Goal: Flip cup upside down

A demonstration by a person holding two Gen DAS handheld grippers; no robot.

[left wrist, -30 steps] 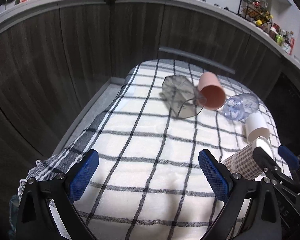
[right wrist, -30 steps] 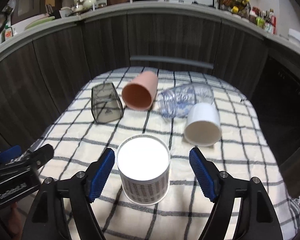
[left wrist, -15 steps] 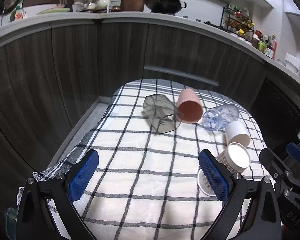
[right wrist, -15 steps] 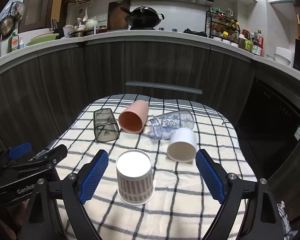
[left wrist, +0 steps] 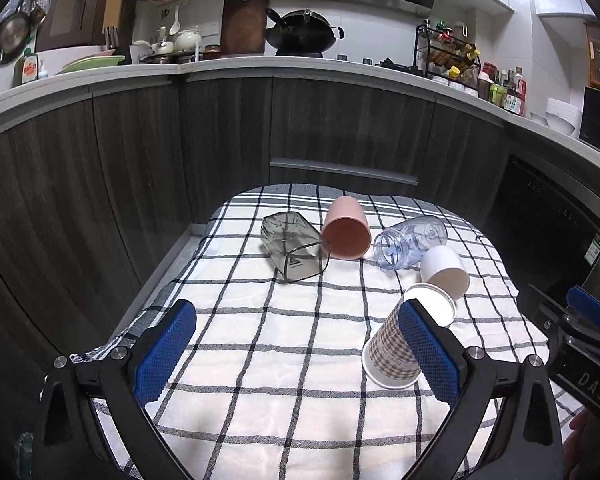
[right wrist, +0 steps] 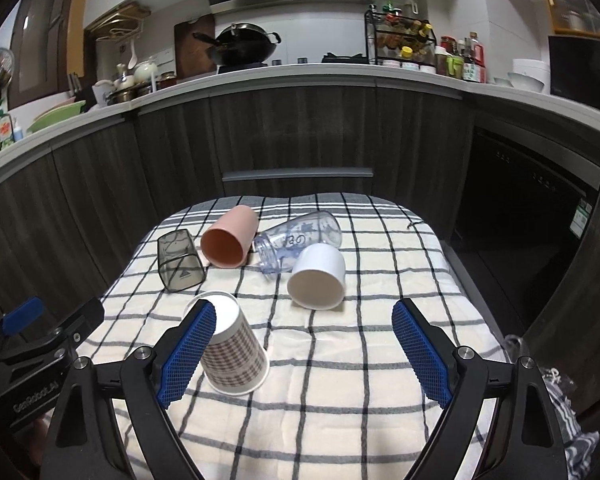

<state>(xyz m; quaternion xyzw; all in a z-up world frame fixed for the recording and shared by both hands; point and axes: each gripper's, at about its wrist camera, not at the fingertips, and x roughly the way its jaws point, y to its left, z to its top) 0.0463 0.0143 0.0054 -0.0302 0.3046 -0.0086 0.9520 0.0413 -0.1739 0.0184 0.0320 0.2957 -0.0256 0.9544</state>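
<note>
A checked paper cup (right wrist: pixel 236 354) stands upside down, rim on the checkered cloth (right wrist: pixel 340 400), white base up; it also shows in the left wrist view (left wrist: pixel 396 348). My right gripper (right wrist: pixel 304 350) is open and empty, drawn back above the cloth, its left finger (right wrist: pixel 186 346) overlapping the cup in the picture. My left gripper (left wrist: pixel 296 354) is open and empty over the cloth's front left. On their sides farther back lie a smoky square cup (right wrist: pixel 179 260), a pink cup (right wrist: pixel 228 242), a clear bottle (right wrist: pixel 300 242) and a white cup (right wrist: pixel 318 278).
The cloth covers a small table in front of dark wooden cabinets (right wrist: pixel 300 136). A kitchen counter (right wrist: pixel 340 72) with a wok and a spice rack runs behind. A dark appliance (right wrist: pixel 520 208) stands at the right. The left gripper's body shows at left in the right wrist view (right wrist: pixel 32 352).
Both grippers have pulled back and up from the table. The checked paper cup was between the right fingers a second ago; it now stands free, upside down on the cloth.
</note>
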